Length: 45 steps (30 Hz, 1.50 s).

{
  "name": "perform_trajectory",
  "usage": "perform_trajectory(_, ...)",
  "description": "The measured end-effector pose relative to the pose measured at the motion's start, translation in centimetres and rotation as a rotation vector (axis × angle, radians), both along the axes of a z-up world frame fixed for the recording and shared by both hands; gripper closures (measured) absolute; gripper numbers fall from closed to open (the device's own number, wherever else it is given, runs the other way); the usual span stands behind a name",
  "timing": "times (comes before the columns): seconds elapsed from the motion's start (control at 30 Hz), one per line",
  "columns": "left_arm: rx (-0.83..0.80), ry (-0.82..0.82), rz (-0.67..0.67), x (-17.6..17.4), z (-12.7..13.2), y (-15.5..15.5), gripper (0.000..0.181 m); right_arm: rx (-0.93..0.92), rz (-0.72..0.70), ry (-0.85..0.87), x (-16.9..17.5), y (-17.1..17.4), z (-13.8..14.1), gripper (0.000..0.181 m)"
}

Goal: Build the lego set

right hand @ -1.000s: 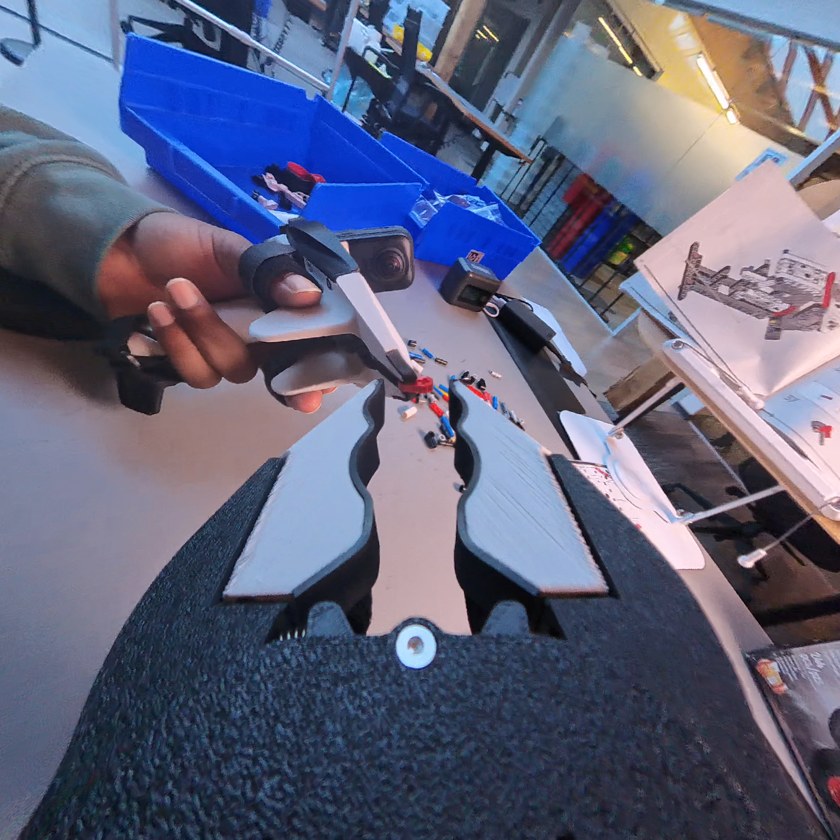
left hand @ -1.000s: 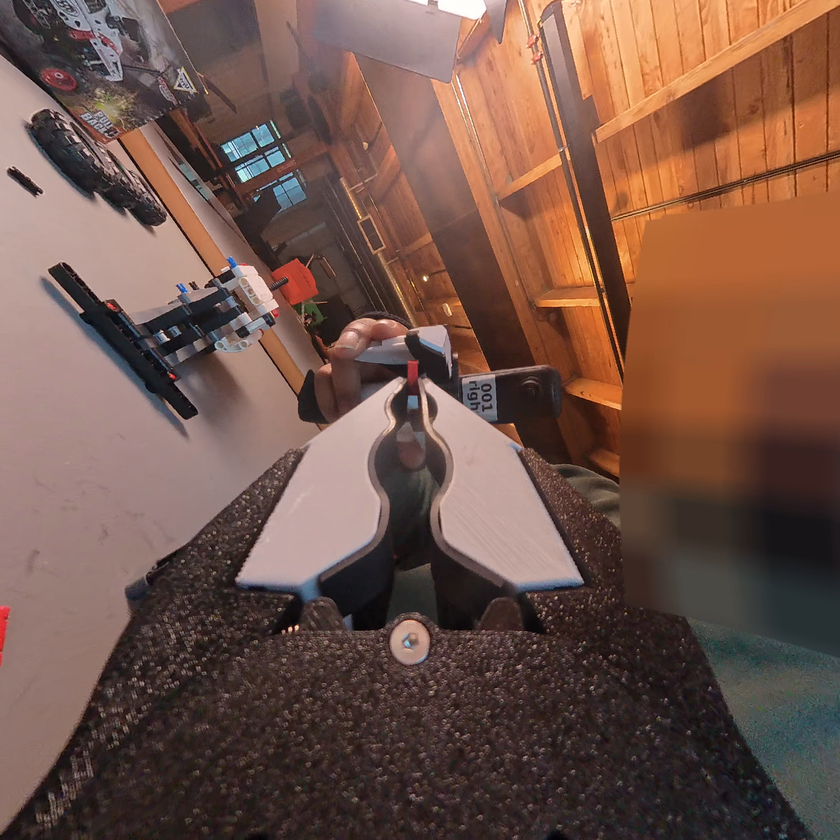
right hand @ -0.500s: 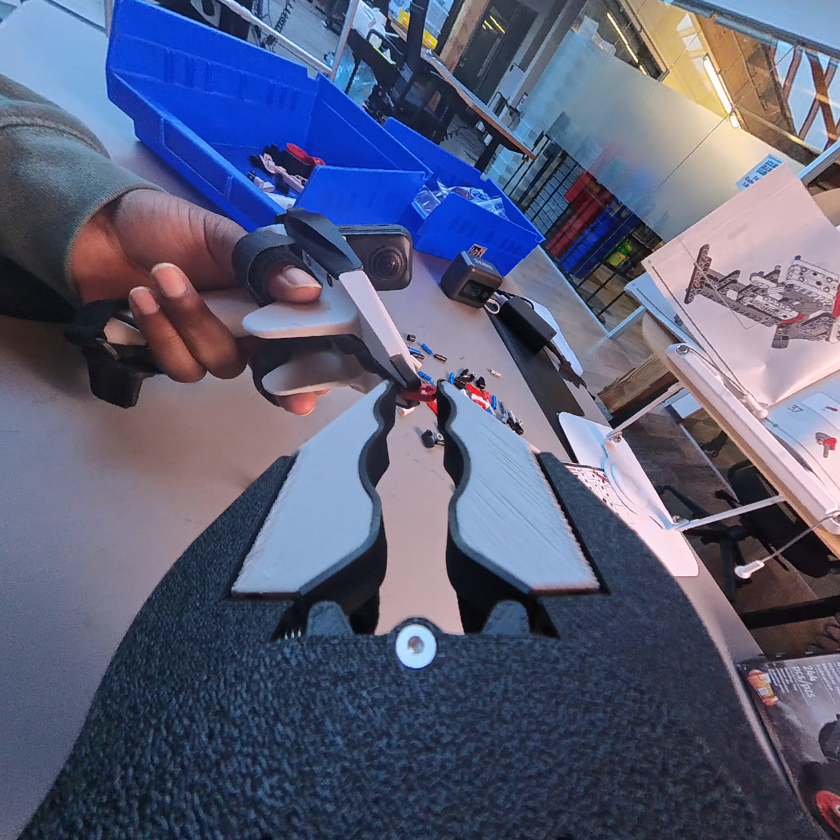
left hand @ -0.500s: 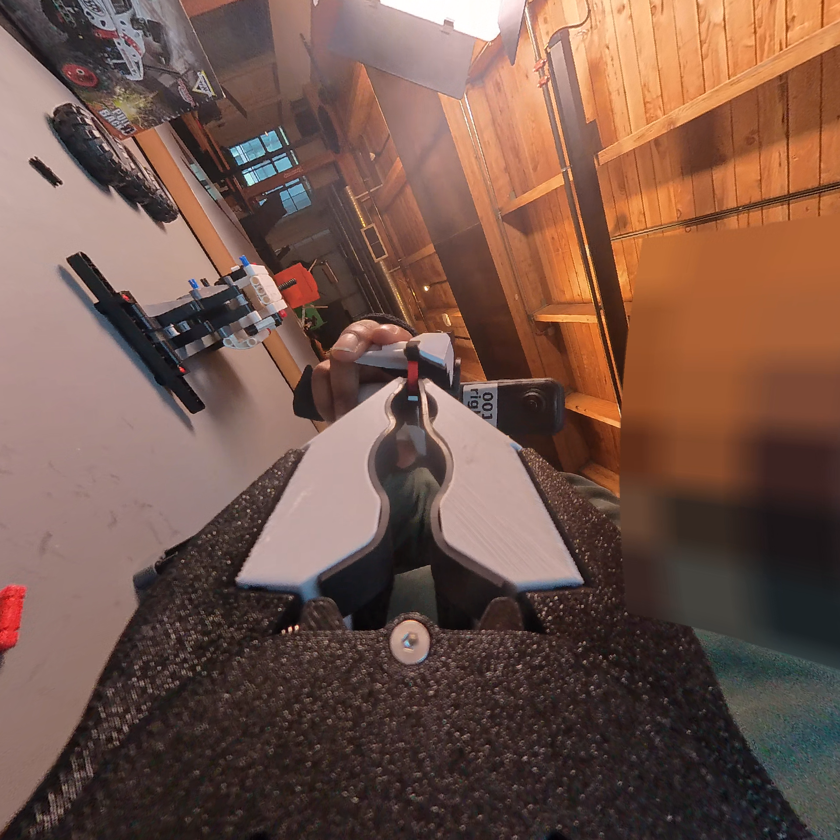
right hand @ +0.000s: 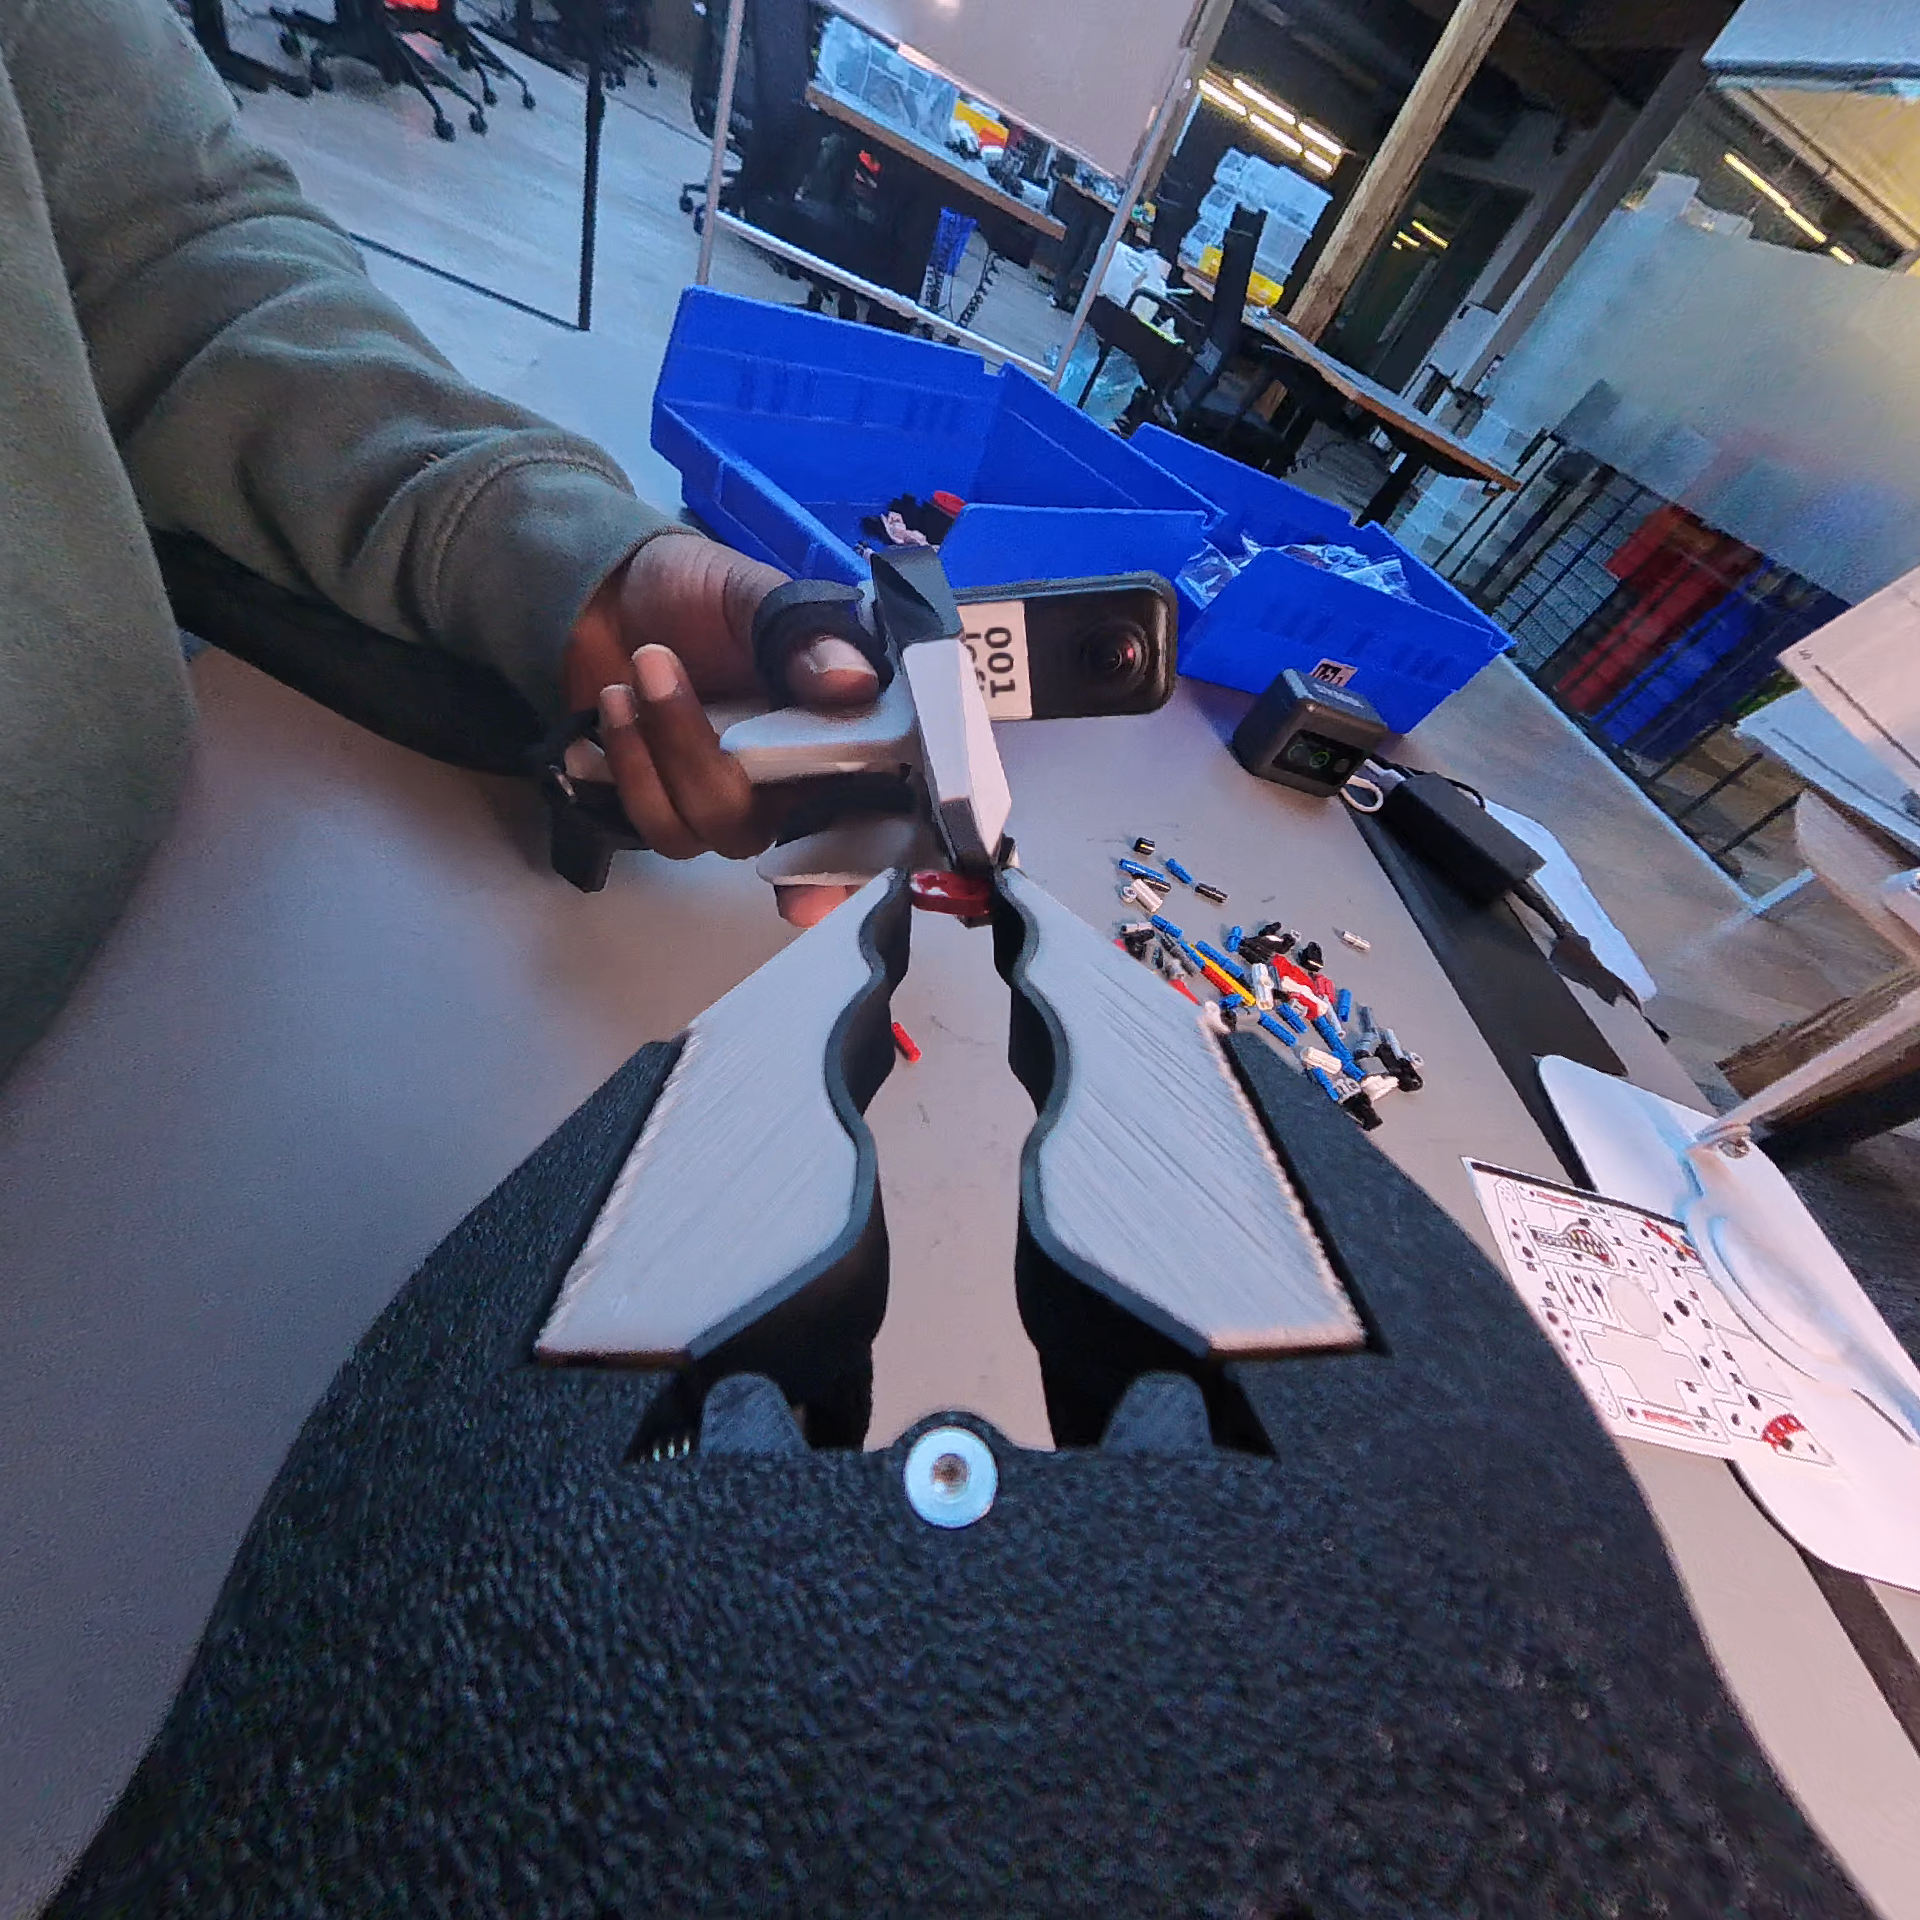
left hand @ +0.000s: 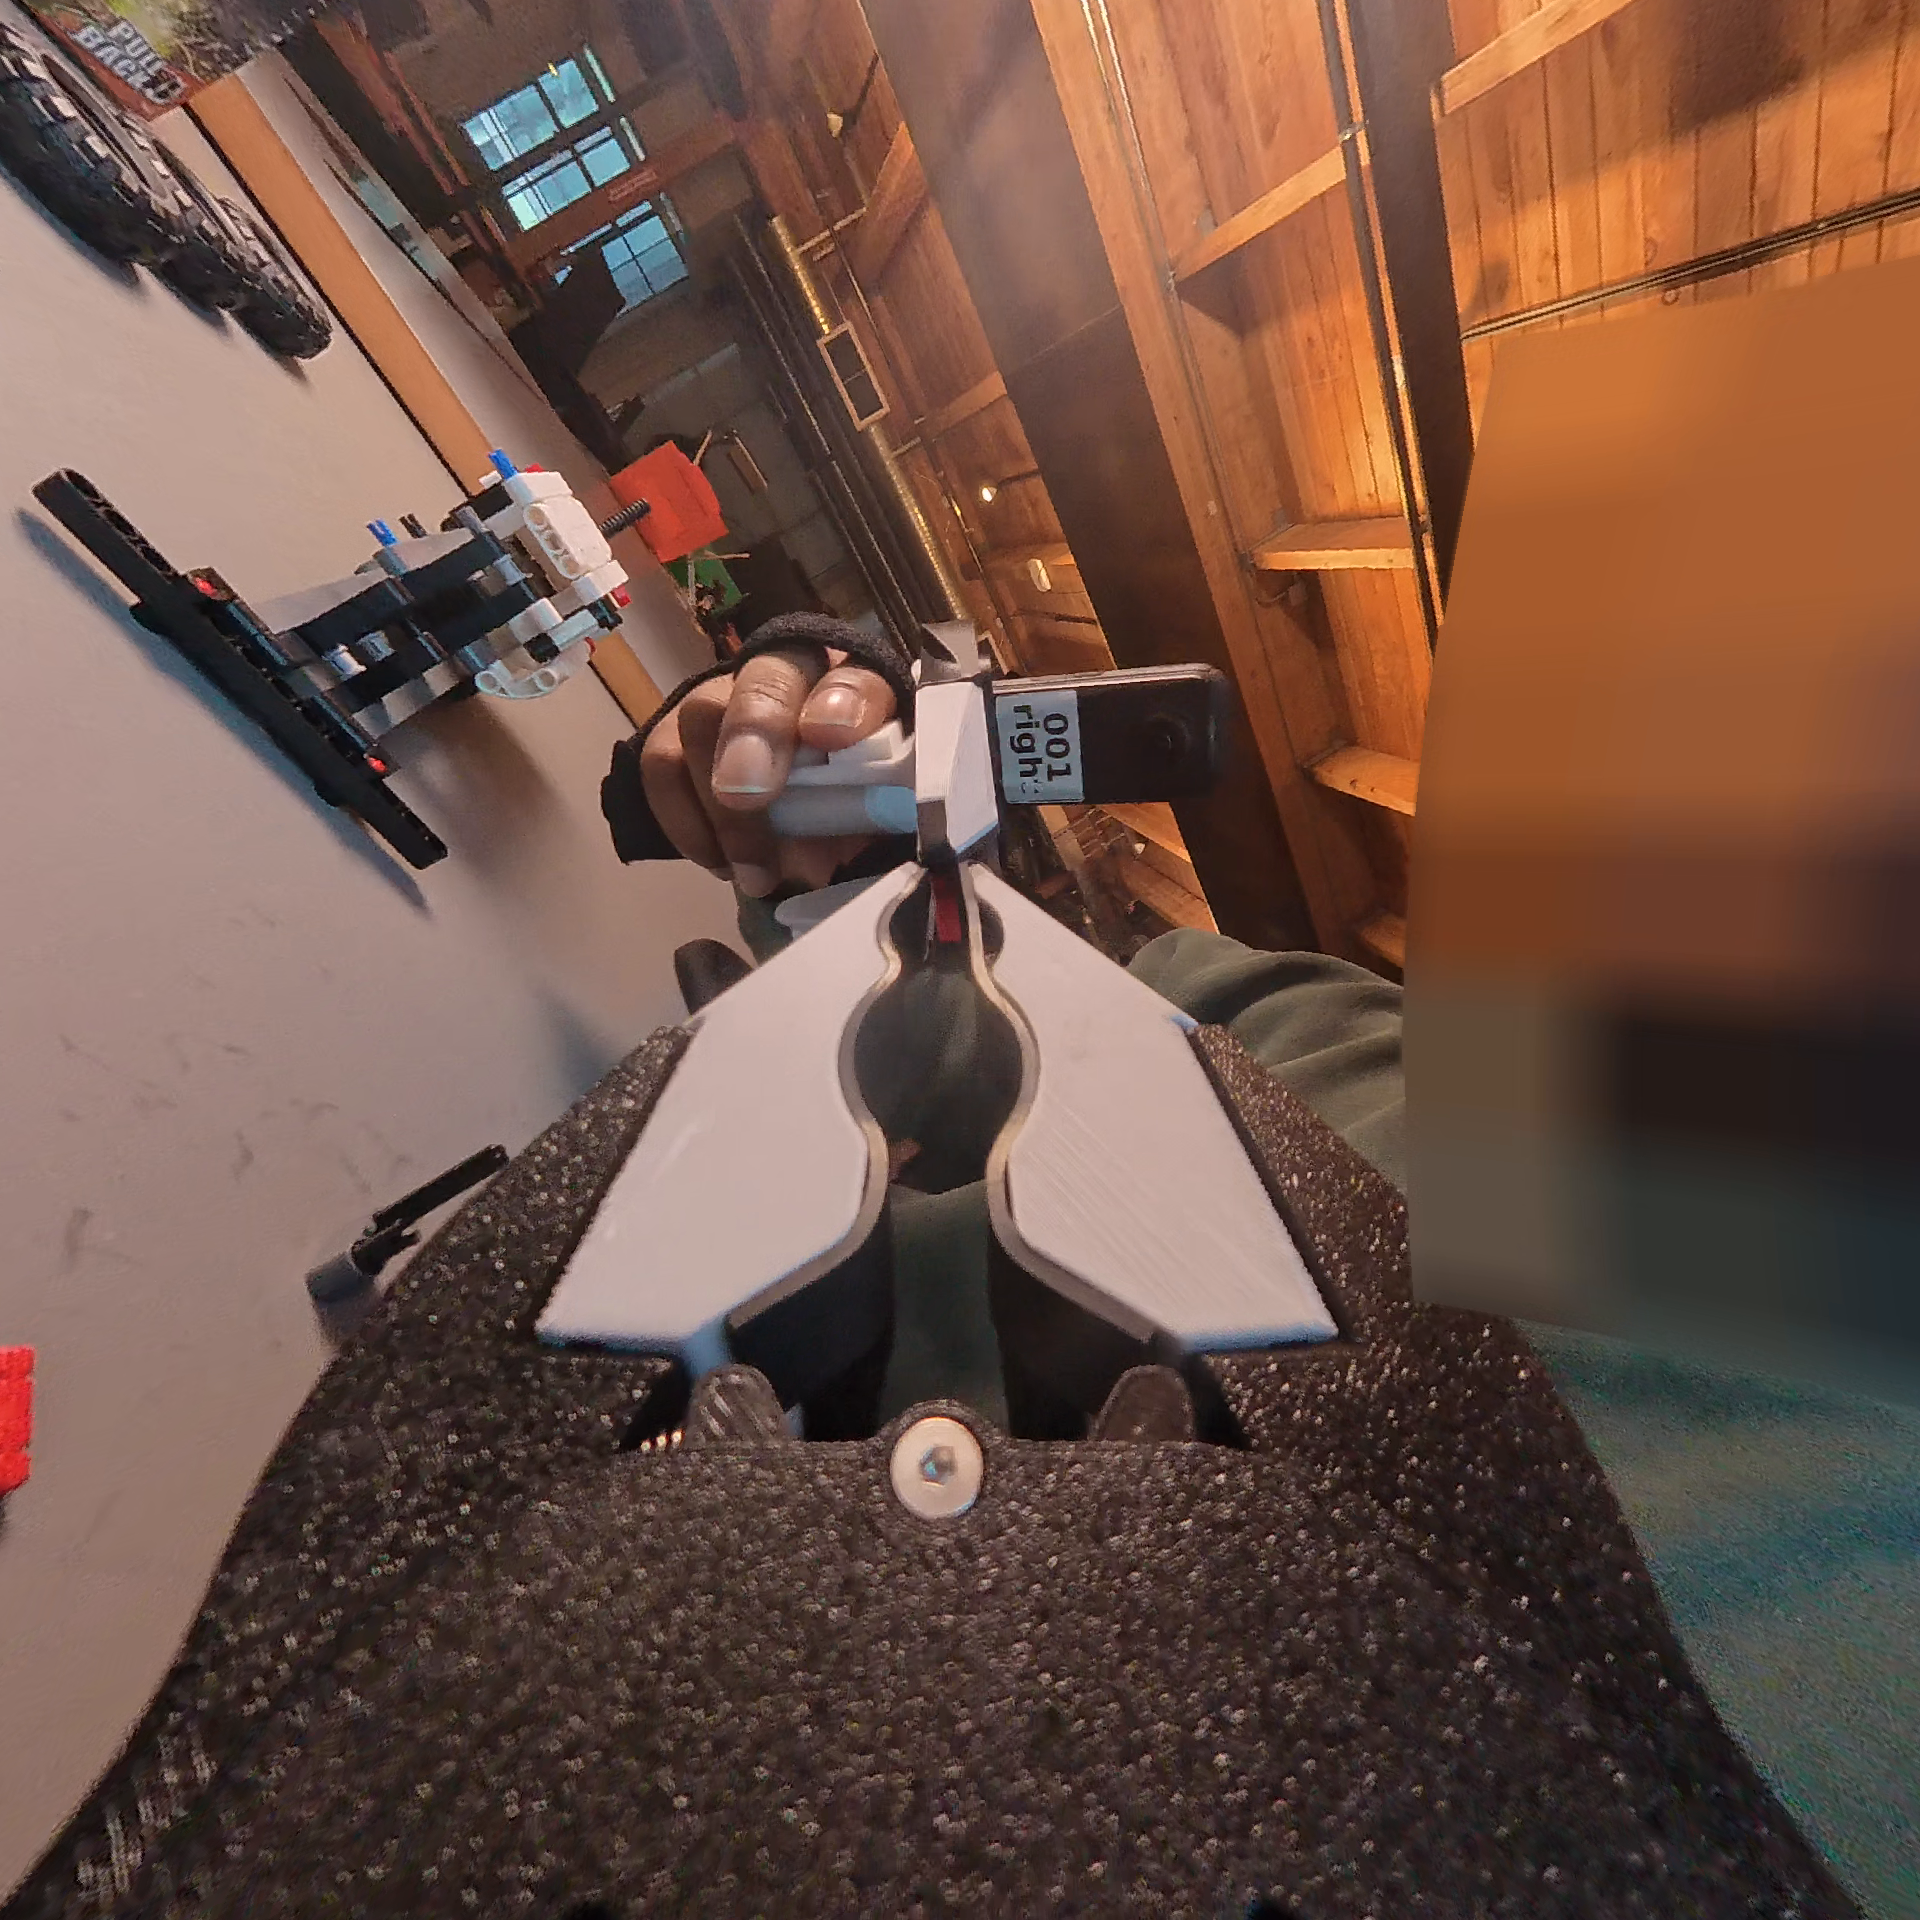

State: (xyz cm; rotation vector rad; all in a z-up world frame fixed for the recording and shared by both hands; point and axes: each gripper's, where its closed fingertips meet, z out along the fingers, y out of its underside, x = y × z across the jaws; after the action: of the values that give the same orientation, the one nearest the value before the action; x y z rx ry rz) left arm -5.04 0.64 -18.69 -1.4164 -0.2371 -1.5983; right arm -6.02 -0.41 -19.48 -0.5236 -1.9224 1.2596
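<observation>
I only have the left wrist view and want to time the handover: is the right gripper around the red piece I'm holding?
Observer: Yes. The right gripper has a fingertip on each side of the red piece. Whether it pinches, I cannot tell.
Operator: Where are the spare parts?
Observer: A loose pile of small pieces lies on the table, to the right of that gripper.
Operator: Anything under the handover?
Observer: One small red pin lies on the table, seen between the right gripper's fingers.
</observation>
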Motion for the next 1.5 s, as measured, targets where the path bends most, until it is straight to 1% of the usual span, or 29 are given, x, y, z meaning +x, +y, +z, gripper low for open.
perform_trajectory(0.07,-0.019,0.023,0.022,-0.1,-0.4,0.2,0.177,0.006,-0.019,-0.02,-0.2,0.3,-0.4,0.166)
perform_trajectory(0.2,-0.074,0.036,0.119,-1.3,-1.5,1.0,0.177,0.063,-0.12,-0.04,-1.4,1.0,-1.4,0.166)
perform_trajectory(0.37,-0.097,0.031,0.204,-2.4,-1.7,1.3,0.178,0.084,-0.204,-0.05,-2.4,1.6,-1.7,0.166)
perform_trajectory(0.43,-0.104,0.026,0.222,-2.6,-1.8,1.4,0.178,0.106,-0.222,-0.04,-2.6,1.7,-1.8,0.166)
perform_trajectory(0.57,-0.126,0.011,0.211,-2.7,-2.2,1.5,0.178,0.135,-0.207,-0.039,-2.5,1.7,-2.2,0.166)
perform_trajectory(0.63,-0.143,0.05,0.207,-2.6,-2.6,1.5,0.178,0.125,-0.193,-0.063,-2.4,1.8,-2.6,0.166)
perform_trajectory(0.67,-0.141,0.114,0.218,-2.5,-2.7,1.5,0.175,0.106,-0.18,-0.068,-2.3,1.7,-2.6,0.166)
perform_trajectory(0.73,-0.111,0.298,0.22,-2.5,-2.7,1.4,0.163,0.053,-0.151,-0.096,-2.0,1.7,-2.4,0.166)
perform_trajectory(0.8,-0.073,0.508,0.183,-2.4,-3.0,0.8,0.153,0.016,-0.118,-0.13,-1.5,1.9,-2.3,0.166)
perform_trajectory(0.87,-0.064,0.753,0.133,-2.6,-4.6,0.1,0.151,-0.025,-0.091,-0.165,-0.8,2.2,-2.1,0.166)
perform_trajectory(0.93,-0.077,0.965,0.067,-2.7,-6.8,-0.6,0.151,-0.059,-0.069,-0.178,-0.1,2.5,-1.9,0.166)
perform_trajectory(1.0,-0.076,1.118,0.006,-2.3,-8.7,-1.0,0.152,-0.091,-0.068,-0.206,0.4,3.0,-1.8,0.166)
perform_trajectory(1.1,-0.063,1.294,-0.067,-1.5,-11.1,-1.3,0.156,-0.139,-0.071,-0.265,1.0,3.1,-2.4,0.166)
perform_trajectory(1.2,-0.085,1.392,-0.097,-1.3,-12.7,-1.1,0.165,-0.17,-0.07,-0.324,1.1,2.2,-3.6,0.166)
perform_trajectory(1.3,-0.067,1.39,-0.103,-0.9,-12.6,-0.8,0.174,-0.13,-0.08,-0.352,0.9,1.5,-5.0,0.166)
perform_trajectory(1.5,-0.023,1.408,-0.148,0.5,-12.6,-0.9,0.175,-0.057,-0.073,-0.402,1.0,0.5,-7.3,0.166)
